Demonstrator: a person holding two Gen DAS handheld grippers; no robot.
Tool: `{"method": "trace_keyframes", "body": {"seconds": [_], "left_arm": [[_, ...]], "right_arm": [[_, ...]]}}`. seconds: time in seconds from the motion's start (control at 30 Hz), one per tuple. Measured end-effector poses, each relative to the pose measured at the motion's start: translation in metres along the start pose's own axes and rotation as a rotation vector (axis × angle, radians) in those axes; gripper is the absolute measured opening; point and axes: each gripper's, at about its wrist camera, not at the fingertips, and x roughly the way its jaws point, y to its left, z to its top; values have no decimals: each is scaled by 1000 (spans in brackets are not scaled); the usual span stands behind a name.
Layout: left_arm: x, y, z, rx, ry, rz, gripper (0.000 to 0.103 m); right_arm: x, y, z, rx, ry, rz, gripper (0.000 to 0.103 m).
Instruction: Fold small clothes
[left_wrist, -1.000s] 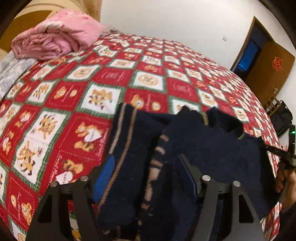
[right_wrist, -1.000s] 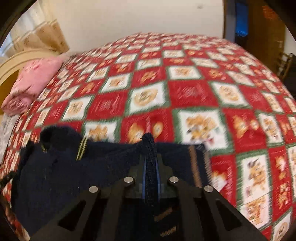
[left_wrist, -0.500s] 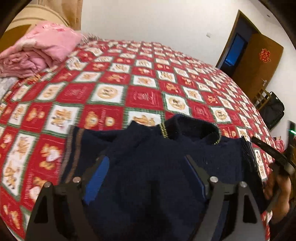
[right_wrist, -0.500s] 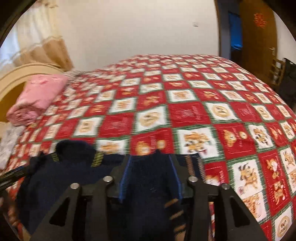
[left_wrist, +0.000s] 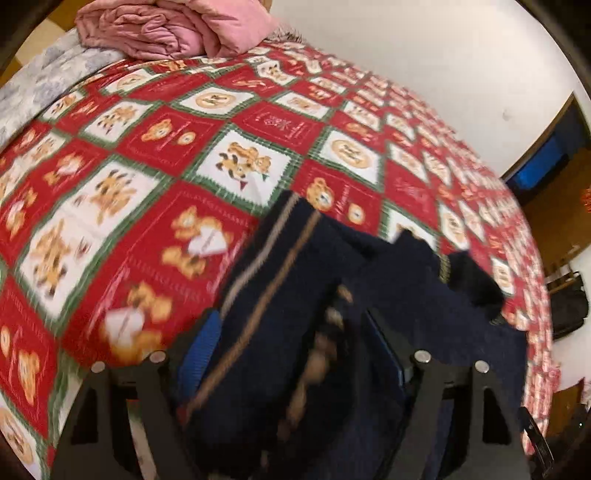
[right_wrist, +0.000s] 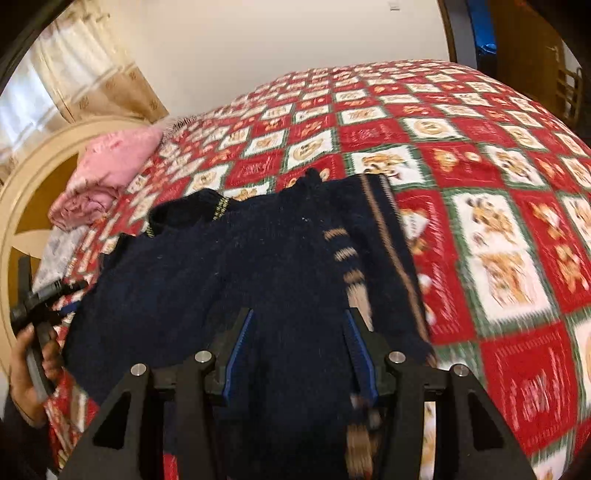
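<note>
A dark navy sweater (right_wrist: 236, 273) lies mid-frame on a red teddy-bear quilt (right_wrist: 498, 229). The right gripper (right_wrist: 299, 343) hovers at bottom centre, jaws opening, apparently clear of the blurred fabric. Pink bedding (right_wrist: 110, 166) sits upper left.

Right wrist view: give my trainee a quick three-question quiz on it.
1. True or false: the right tongs clamp the sweater.
2. Which colour is the folded bedding by the headboard: A pink, B green, C white?
3. Fill in: the sweater lies on a red ____ printed with bears.

Key: 1 false, their jaws are opening, sweater under them; 2 A; 3 quilt.
</note>
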Motion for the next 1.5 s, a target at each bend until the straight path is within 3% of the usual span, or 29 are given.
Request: {"method": "trace_keyframes", "body": {"seconds": [0.1, 0.2, 0.3, 0.37, 0.4, 0.5, 0.6, 0.73, 0.83, 0.9, 1.07, 1.2, 1.33, 1.5], "left_arm": [[-25, -5, -29, 87, -55, 6, 81], [-46, -6, -63, 191, -114, 42, 83], [-47, 0, -81, 231, -123, 67, 84], [-38, 6, -93, 249, -76, 81, 84], [-32, 9, -97, 247, -48, 94, 84], [-31, 15, -101, 233, -48, 105, 89], [-35, 18, -101, 214, -38, 126, 91], [-43, 26, -106, 227, -45, 134, 94], [-40, 32, -110, 206, -42, 129, 97], [-40, 30, -112, 221, -54, 146, 99], [-40, 29, -116, 219, -61, 155, 101], [-41, 31, -117, 229, -67, 147, 102], [-40, 31, -116, 230, -61, 143, 103], [-41, 33, -117, 232, -66, 131, 103]], "right_arm": [[-21, 8, -16, -50, -10, -8, 51], [-31, 11, -35, -110, -3, -114, 51], [-29, -1, -52, -93, 36, -160, 50], [-20, -9, -60, -100, 87, -208, 31], [-18, -12, -63, -96, 92, -235, 31], [-21, -24, -62, -22, 104, -211, 31], [-31, -13, -62, -54, 87, -249, 31], [-55, 11, -55, -96, -13, -246, 31], [-58, 35, -48, -143, -63, -190, 35], [-44, 46, -48, -165, -31, -153, 36], [-6, 38, -70, -158, 88, -229, 36], [-12, 42, -83, -237, 69, -257, 36], [-17, 53, -77, -218, 104, -292, 37], [-17, 108, -68, -281, 59, -244, 37]]}}
